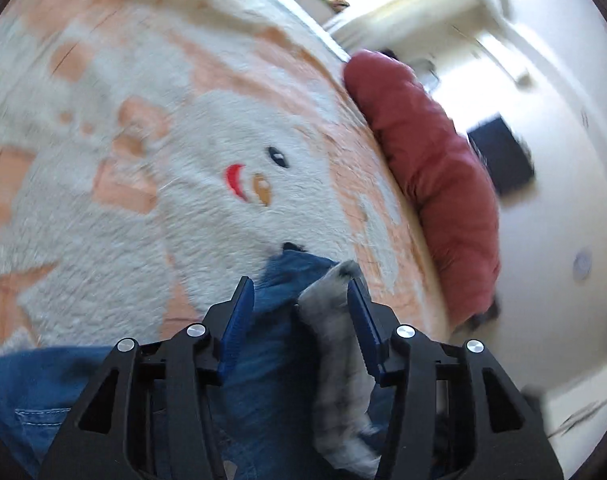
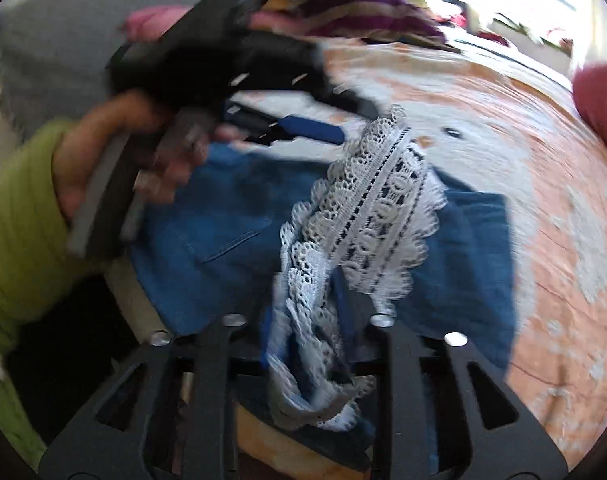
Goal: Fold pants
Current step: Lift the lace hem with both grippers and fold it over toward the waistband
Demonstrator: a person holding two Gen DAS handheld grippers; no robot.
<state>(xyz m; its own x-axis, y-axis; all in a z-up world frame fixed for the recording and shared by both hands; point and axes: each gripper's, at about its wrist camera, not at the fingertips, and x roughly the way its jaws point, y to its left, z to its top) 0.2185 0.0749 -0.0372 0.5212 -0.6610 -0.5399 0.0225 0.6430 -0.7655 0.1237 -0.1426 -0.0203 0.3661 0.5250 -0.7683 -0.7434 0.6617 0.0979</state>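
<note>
Blue denim pants (image 2: 231, 216) with a white lace hem (image 2: 379, 216) lie on a fluffy orange-and-white blanket (image 1: 143, 140). In the left wrist view my left gripper (image 1: 301, 292) has its blue pads apart, with blue denim (image 1: 279, 280) and a grey-white bit of cloth (image 1: 335, 320) between them. In the right wrist view my right gripper (image 2: 309, 328) is shut on the lace hem and lifts it over the denim. The left gripper also shows in the right wrist view (image 2: 311, 130), held by a hand in a green sleeve.
A long red cushion (image 1: 435, 176) lies along the blanket's right edge. A striped purple cloth (image 2: 343, 12) and a pink item (image 2: 151, 20) lie at the far side. A pale floor (image 1: 563, 220) lies beyond the cushion.
</note>
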